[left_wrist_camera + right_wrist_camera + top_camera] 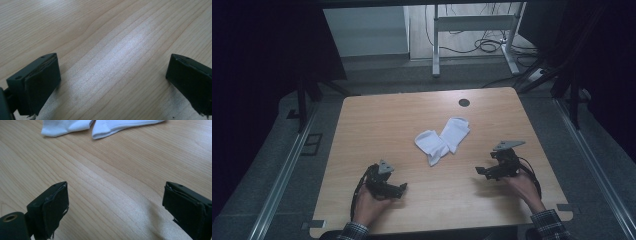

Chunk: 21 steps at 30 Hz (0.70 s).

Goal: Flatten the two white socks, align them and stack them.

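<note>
The white socks (443,139) lie mid-counter, long axes toward 1 o'clock, at 10 o'clock from the nearer, released right claw (482,171); left claw (403,188) also released.

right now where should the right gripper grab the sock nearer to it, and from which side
Probably its open cuff end. The right sock lies flat, crossing the left sock, with that end pointing toward the right gripper. Coming in low from the near right, jaws wide as they stand, one jaw could slide under the free edge, clear of the overlap.
</note>
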Available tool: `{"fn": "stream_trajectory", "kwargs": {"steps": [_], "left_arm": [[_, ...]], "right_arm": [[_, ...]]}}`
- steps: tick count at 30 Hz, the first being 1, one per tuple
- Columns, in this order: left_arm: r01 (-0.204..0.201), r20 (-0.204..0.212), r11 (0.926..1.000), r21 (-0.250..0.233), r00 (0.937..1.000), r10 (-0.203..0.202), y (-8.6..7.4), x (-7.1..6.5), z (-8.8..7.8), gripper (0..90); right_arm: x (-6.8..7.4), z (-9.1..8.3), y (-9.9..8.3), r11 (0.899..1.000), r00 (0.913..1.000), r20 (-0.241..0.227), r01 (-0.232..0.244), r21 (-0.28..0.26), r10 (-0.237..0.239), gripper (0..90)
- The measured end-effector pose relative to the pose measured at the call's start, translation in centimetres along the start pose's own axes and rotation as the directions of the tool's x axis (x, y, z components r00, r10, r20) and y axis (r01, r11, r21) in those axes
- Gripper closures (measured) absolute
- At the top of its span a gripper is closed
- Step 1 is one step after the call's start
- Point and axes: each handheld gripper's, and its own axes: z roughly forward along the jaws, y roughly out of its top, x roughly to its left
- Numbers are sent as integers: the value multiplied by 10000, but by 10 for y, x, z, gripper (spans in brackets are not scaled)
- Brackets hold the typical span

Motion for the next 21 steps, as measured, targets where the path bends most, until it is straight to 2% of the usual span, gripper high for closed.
{"fn": "stream_trajectory", "kwargs": {"steps": [14,18,21], "left_arm": [[-9,3,10000,7,10000,9,0,0,0,0],[-7,5,10000,8,10000,7,0,0,0,0],[-7,4,10000,6,10000,7,0,0,0,0]], "right_arm": [[-3,4,22,9997,9995,228,-221,69,219,72],[-5,9,28,9994,9987,440,-260,223,250,71],[-9,15,35,9990,9978,602,-299,327,279,106]]}}
